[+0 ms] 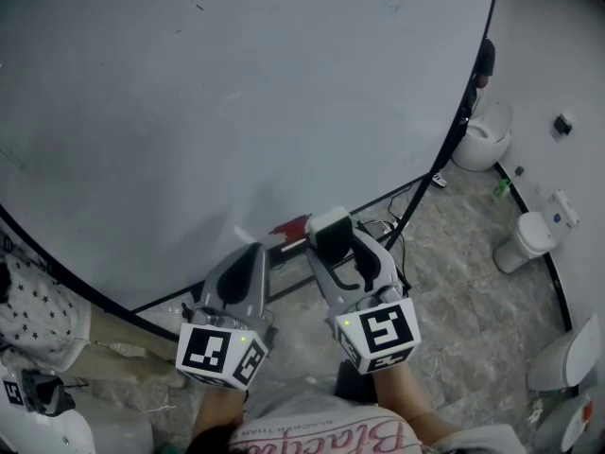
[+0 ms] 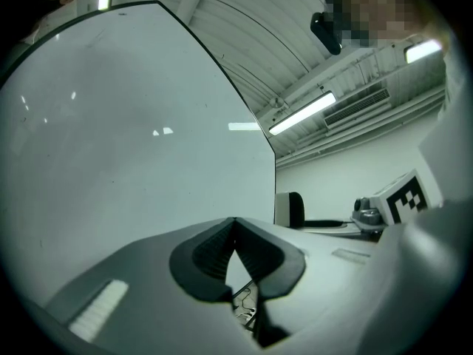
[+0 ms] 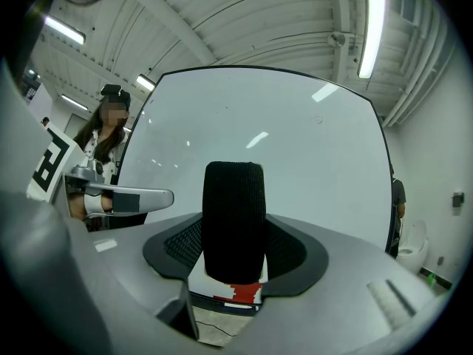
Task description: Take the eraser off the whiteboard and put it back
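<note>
Eraser [image 3: 233, 220] was clamped, felt outward, in the right gripper's [image 1: 333, 239] fingers near the whiteboard's [image 1: 236, 93] lower edge, presumably lifted for replacing. The left gripper's [image 1: 248, 265] fingers were together, empty.

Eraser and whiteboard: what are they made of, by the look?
Eraser: black face looks like felt or dense fabric, matte, finely ribbed; body behind is white, probably plastic. Whiteboard: smooth glossy coated panel, ceiling lights reflect in it; core cannot be told.
</note>
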A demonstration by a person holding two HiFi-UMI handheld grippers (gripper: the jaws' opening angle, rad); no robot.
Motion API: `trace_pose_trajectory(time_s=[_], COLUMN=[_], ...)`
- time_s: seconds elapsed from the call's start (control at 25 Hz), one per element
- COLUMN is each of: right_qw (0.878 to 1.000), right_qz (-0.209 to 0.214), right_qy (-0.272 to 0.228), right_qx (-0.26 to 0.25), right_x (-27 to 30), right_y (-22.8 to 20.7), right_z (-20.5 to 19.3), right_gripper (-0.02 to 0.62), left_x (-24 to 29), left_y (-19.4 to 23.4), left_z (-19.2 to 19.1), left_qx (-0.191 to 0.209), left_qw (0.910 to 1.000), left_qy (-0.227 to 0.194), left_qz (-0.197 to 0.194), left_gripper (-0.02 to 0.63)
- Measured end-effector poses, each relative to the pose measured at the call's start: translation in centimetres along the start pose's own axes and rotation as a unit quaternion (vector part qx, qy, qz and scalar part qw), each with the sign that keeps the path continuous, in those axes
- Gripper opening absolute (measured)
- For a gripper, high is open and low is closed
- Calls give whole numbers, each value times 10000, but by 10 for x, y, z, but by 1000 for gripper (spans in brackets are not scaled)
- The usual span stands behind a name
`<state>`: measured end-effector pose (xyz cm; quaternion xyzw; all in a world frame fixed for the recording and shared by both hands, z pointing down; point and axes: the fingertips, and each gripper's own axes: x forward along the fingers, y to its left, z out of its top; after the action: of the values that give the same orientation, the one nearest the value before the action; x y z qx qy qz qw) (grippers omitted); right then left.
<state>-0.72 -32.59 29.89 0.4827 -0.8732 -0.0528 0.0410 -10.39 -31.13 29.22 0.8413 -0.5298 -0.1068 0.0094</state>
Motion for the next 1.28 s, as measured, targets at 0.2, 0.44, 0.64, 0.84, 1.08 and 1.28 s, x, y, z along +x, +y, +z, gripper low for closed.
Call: trace_pose_trajectory(time_s=[0.2,0.44,0.64,0.84,1.08,1.28], right_qw=[10000,9997,9992,9987,9983,9989], right_qz=[12,-69,-99,-200,-101,-140], right_qy=[-13,-180,-316,-421,-491,-394], right_qx=[-26,-140,-225,-220,-290,-222], right_x=[5,28,52,76,113,141], right_y=[-2,-21,-38,-55,-58,-64], right_z=[-2,14,39,68,100,113], right_gripper=[233,233,233,235,236,238], left_x=[-1,0,-1,-1,1,4], left_y=[2,6,7,11,16,20], left_z=[-4,-6,-4,-4,-9,-11], left_qx=[-7,55,92,32,-114,-107], left_qw=[10000,9999,9998,9998,9997,9997], left_qy=[1,2,19,27,83,117], left_qz=[45,106,155,176,179,203], left_gripper=[-2,-3,-2,-2,-2,-2])
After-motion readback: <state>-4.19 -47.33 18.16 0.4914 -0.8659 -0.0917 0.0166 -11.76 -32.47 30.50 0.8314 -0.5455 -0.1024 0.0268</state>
